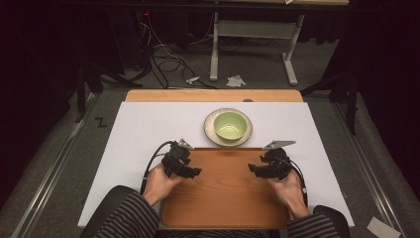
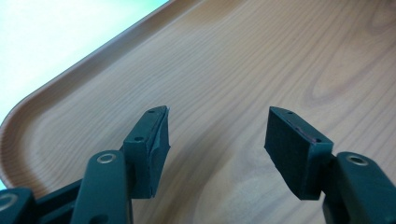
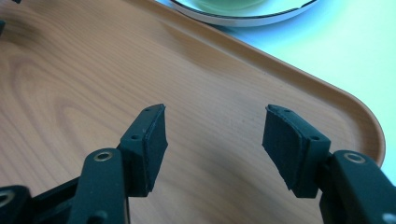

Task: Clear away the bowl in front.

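Note:
A wooden tray point(image 1: 225, 198) lies at the table's near edge. Behind it a green bowl point(image 1: 229, 125) sits on a pale plate point(image 1: 214, 134) with a dark rim. My left gripper point(image 1: 193, 171) hovers over the tray's left part, open, nothing between its jaws; the left gripper view shows the tray floor point(image 2: 261, 60) and its rounded corner under the gripper point(image 2: 217, 140). My right gripper point(image 1: 253, 170) hovers over the tray's right part, also open and empty. In the right gripper view the gripper point(image 3: 215, 137) points toward the tray rim point(image 3: 299, 74), with the plate point(image 3: 243, 16) beyond it.
A white sheet point(image 1: 148, 129) covers the table, whose wooden far edge point(image 1: 213, 95) shows behind it. On the floor beyond lie cables point(image 1: 163, 59), scraps of paper point(image 1: 236, 80) and a white desk frame point(image 1: 257, 29). Striped sleeves point(image 1: 124, 218) enter from below.

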`<state>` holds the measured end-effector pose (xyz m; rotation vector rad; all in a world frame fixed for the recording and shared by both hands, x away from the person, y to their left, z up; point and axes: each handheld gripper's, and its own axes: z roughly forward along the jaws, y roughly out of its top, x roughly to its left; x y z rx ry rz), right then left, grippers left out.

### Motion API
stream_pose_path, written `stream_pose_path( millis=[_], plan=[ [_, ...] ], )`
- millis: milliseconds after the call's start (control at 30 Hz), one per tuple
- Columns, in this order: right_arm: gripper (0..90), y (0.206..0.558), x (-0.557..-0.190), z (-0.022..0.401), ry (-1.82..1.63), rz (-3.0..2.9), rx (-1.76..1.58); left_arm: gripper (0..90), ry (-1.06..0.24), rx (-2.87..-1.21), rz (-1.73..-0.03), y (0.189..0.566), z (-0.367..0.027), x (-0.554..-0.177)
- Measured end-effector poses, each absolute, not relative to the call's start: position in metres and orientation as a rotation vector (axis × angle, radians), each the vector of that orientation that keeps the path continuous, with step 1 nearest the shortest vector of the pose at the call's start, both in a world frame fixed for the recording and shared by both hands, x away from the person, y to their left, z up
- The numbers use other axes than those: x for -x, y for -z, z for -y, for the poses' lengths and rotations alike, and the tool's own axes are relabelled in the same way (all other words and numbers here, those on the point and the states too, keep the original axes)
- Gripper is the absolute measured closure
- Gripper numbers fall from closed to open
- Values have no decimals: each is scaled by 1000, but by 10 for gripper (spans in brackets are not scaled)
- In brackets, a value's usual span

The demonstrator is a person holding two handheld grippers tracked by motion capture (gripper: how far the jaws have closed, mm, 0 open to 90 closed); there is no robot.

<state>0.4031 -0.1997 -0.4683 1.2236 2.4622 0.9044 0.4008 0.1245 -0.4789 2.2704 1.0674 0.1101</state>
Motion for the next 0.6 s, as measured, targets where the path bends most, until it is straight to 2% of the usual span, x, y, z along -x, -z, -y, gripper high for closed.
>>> stream_pose_path(
  millis=[600],
  plan=[
    [455, 458, -407, 204, -899, -2487, -1247, 398, -107, -2273, -1069, 479, -124, -402]
  ],
)
